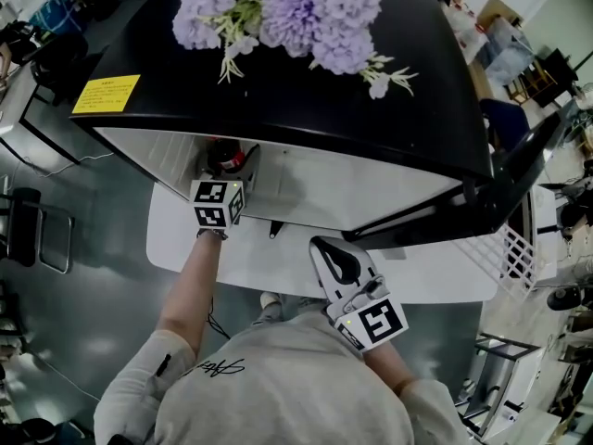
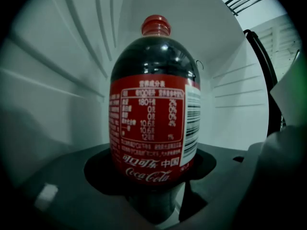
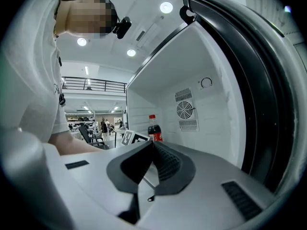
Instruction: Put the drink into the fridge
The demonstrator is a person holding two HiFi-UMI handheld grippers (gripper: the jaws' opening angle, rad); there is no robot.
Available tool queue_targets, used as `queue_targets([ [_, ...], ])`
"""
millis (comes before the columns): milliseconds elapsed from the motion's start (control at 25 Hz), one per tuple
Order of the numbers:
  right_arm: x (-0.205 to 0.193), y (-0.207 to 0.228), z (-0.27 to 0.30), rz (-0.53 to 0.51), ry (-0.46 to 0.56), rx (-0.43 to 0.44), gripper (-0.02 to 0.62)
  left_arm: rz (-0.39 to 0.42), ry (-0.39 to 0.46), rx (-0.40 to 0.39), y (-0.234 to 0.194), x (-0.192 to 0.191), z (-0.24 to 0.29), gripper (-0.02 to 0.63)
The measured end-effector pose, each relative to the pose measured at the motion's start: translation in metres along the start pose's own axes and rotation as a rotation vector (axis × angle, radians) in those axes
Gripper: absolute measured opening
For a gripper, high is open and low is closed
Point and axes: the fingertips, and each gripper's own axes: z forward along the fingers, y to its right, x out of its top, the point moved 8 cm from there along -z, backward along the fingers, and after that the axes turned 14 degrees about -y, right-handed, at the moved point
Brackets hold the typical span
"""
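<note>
A cola bottle with a red label and red cap stands upright inside the open white fridge. My left gripper is shut on its lower body, dark pads hugging both sides. In the head view the left gripper reaches under the fridge's black top, and only the bottle's cap shows. The right gripper view shows the bottle far back, beside the left gripper's marker cube. My right gripper hangs in front of the fridge opening, shut and holding nothing, its ribbed pads meeting at the tips.
The fridge door stands open to the right, with a white wire rack inside it. Purple flowers and a yellow sticker lie on the fridge top. A round fan vent sits in the rear wall. A chair stands at the left.
</note>
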Motion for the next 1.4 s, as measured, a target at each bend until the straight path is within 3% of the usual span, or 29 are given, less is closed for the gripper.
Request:
queue_targets([
  [200, 0.0, -0.001, 0.002, 0.001, 0.003, 0.01, 0.012, 0.038, -0.038, -0.003, 0.004, 0.0, 0.003, 0.313],
  [360, -0.001, -0.004, 0.001, 0.005, 0.01, 0.022, 0.012, 0.01, -0.079, -0.021, 0.003, -0.001, 0.006, 0.313],
  [520, -0.002, -0.006, -0.002, 0.004, 0.014, 0.021, 0.012, 0.002, -0.176, 0.006, 0.001, -0.018, 0.01, 0.314],
  [800, -0.003, -0.01, -0.005, -0.001, 0.016, 0.013, 0.012, 0.055, -0.134, 0.041, 0.008, -0.015, -0.01, 0.316],
  [1400, -0.001, -0.032, -0.001, -0.014, 0.04, 0.033, 0.012, -0.01, -0.124, 0.057, 0.019, -0.026, -0.057, 0.321],
])
